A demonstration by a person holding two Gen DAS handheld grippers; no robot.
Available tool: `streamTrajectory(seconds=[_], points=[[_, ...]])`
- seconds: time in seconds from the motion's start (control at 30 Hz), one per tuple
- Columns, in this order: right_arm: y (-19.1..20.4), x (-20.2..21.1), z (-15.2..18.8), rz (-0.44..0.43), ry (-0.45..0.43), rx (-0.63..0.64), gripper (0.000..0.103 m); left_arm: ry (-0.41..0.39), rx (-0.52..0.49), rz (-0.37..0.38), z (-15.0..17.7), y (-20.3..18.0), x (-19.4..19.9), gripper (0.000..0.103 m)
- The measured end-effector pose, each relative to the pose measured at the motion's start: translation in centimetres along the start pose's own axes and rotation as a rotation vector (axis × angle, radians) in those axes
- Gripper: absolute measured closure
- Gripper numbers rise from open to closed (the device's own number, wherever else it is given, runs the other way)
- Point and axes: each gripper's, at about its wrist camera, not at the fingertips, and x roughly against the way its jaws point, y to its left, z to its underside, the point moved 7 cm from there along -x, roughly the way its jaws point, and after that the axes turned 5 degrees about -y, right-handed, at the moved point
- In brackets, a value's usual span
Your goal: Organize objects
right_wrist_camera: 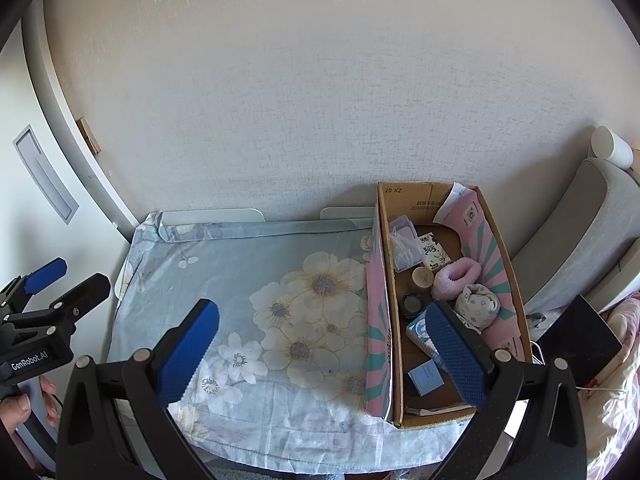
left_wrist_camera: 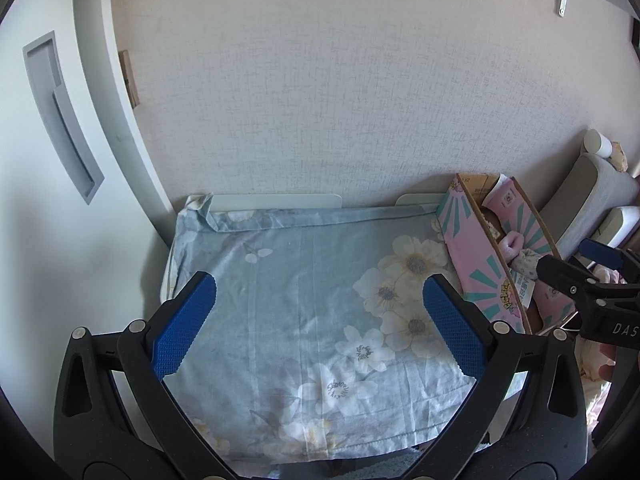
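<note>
A cardboard box (right_wrist_camera: pixel 504 248) with pink sunburst flaps stands at the right end of a small table covered by a pale blue floral cloth (right_wrist_camera: pixel 256 280). Inside it lie a pink fuzzy sock roll (right_wrist_camera: pixel 456 278), a white patterned sock ball (right_wrist_camera: pixel 478 304), a clear plastic case (right_wrist_camera: pixel 406 246), a tan lid (right_wrist_camera: pixel 423 277), a dark round jar (right_wrist_camera: pixel 412 303) and small blue packets (right_wrist_camera: pixel 426 376). My right gripper (right_wrist_camera: pixel 322 354) is open and empty above the cloth and the box's near end. My left gripper (left_wrist_camera: pixel 320 320) is open and empty over the cloth; the box (left_wrist_camera: pixel 476 256) is to its right.
A textured wall runs behind the table. A white cabinet door with a recessed handle (left_wrist_camera: pixel 60 120) is at the left. A grey cushioned headboard (right_wrist_camera: pixel 580 232) with a white cylinder (right_wrist_camera: pixel 610 146) on top stands right of the box. Pink bedding (right_wrist_camera: pixel 620 380) lies at the right edge.
</note>
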Motion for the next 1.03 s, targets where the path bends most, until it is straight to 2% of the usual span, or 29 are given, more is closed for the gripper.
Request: streamTrajectory(seconds=[0.63,0.87,1.03], points=[[-0.3,-0.2,-0.5,-0.013,-0.018,0.011,0.000,-0.033,-0.029,-0.011,-0.5,-0.5,0.1,0.000],[-0.1,-0.4,-0.8,-0.016,-0.023,0.016,0.001,-0.016,-0.008,0.007,-0.6,-0.9,-0.4,0.000],[0.1,-0.5,-1.0,-0.021,-0.027,0.019,0.001,-0.031,-0.009,-0.019,-1.0,-0.8,-0.4,0.000]])
